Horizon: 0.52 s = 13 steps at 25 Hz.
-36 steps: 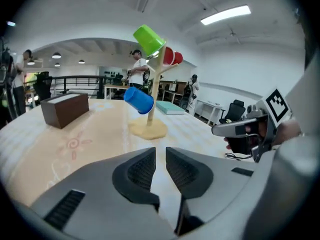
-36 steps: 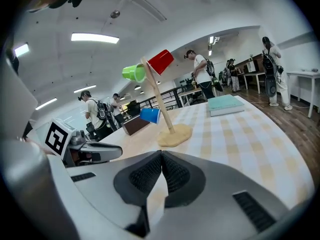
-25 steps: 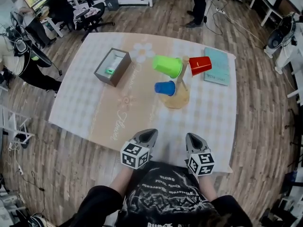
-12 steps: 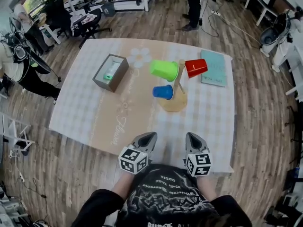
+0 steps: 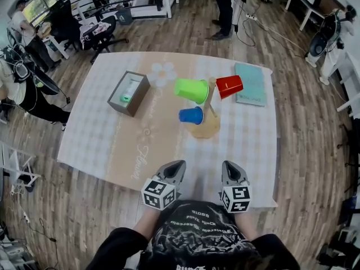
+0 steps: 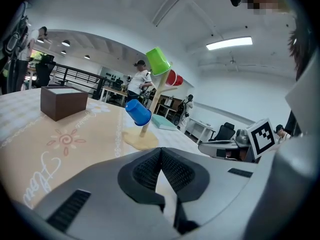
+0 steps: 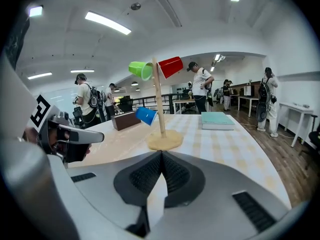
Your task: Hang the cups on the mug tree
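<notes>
1. My left gripper (image 5: 176, 166) hovers on the mug tree's (image 5: 207, 129) near side, jaws closed and empty.
2. The green cup (image 5: 191, 89), blue cup (image 5: 191, 115) and red cup (image 5: 229, 86) hang from the mug tree's pegs, so the hanging looks finished to me.
3. My right gripper (image 5: 229, 167) hovers on the same near side, jaws pressed together with nothing to carry.

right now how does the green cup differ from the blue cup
The green cup hangs at the top of the mug tree, opposite the red cup; the blue cup hangs lower, alone. Colour differs: green cup lime, blue cup blue. Both hang on the same side.
</notes>
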Tool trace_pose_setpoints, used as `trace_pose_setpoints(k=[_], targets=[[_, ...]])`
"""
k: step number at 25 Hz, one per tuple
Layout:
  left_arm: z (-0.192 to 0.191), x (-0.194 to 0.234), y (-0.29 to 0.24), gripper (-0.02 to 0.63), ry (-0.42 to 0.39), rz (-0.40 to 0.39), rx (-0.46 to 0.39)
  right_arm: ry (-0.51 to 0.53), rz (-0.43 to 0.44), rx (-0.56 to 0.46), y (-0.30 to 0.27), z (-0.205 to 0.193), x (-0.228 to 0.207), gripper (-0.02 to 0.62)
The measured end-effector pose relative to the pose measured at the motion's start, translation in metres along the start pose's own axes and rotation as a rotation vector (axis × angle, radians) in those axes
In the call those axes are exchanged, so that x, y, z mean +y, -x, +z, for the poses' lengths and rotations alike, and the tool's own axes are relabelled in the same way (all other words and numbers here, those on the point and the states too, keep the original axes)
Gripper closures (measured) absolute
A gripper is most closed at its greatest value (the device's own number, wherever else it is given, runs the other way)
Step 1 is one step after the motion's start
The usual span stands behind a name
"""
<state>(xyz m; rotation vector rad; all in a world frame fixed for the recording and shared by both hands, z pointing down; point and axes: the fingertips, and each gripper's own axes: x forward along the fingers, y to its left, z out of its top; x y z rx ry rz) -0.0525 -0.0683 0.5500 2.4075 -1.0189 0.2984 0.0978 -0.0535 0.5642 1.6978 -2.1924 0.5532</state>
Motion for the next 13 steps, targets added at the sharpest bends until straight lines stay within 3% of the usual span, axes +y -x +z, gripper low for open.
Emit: trace_pose_setpoints(k=[13], targets=[[-0.003,0.003,-0.006,0.586,-0.034,0.016,0.032,0.083,0.005,0.027,-0.012,0.005,0.004,0.589]])
